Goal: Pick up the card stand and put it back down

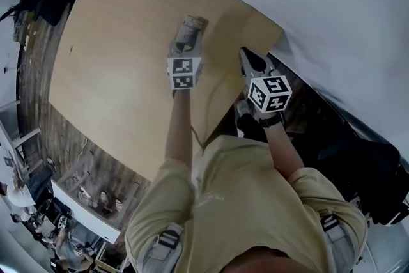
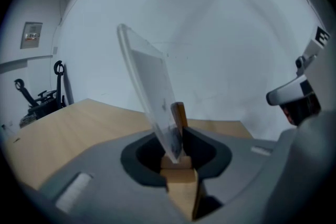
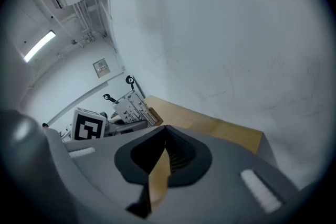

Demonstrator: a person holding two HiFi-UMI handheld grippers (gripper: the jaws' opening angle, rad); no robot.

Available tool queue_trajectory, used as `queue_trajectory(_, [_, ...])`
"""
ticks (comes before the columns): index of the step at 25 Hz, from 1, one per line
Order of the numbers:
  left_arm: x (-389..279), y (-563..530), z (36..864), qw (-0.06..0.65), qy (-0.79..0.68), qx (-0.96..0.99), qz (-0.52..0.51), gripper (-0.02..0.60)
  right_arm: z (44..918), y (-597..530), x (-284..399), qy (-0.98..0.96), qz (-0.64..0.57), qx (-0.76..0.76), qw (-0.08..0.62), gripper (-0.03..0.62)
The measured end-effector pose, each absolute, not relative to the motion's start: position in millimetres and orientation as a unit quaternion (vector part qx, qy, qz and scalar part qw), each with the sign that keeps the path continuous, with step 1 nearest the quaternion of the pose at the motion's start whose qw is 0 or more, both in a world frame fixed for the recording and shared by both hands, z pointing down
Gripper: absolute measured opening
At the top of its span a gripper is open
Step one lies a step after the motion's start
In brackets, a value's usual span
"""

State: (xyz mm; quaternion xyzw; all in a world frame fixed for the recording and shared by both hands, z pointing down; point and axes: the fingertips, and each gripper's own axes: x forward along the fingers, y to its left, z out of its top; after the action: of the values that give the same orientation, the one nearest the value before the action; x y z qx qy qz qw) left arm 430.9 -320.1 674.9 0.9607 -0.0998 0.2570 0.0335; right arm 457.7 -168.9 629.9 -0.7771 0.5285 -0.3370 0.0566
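The card stand (image 1: 191, 27), a clear panel (image 2: 149, 81) in a small wooden base (image 2: 180, 113), is clamped between the jaws of my left gripper (image 1: 186, 41) over the middle of the wooden table (image 1: 115, 73). In the left gripper view the pads (image 2: 205, 152) press on the base and the panel leans to the left. From the right gripper view the stand (image 3: 135, 108) appears beside the left gripper's marker cube (image 3: 87, 126). My right gripper (image 1: 246, 55) hovers by the table's right edge, its jaws (image 3: 165, 129) touching at the tips with nothing between them.
The table's right edge and corner (image 1: 278, 32) lie close to the right gripper, with a white wall (image 1: 345, 9) beyond. Dark chairs and gear (image 1: 358, 156) stand at the lower right. Black equipment (image 2: 39, 99) sits past the table's far left end.
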Motion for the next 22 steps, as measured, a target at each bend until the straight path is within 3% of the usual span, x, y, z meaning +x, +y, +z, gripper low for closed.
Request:
queue_trajectory(20, [449,-285,777,0.015,-0.049,0.940,0.338,0.107,649,-133,452,0.505,-0.356,-0.785,0.049,0.005])
queue_trajectory(21, [447,-286,779,0.017,-0.052,0.936,0.347,0.143,647,-131,450,0.506,-0.355,-0.785,0.049,0.005])
queue_trajectory(22, [444,-287,780,0.022,-0.057,0.932,0.356,0.249,644,-128,449,0.508,-0.354,-0.784,0.049,0.005])
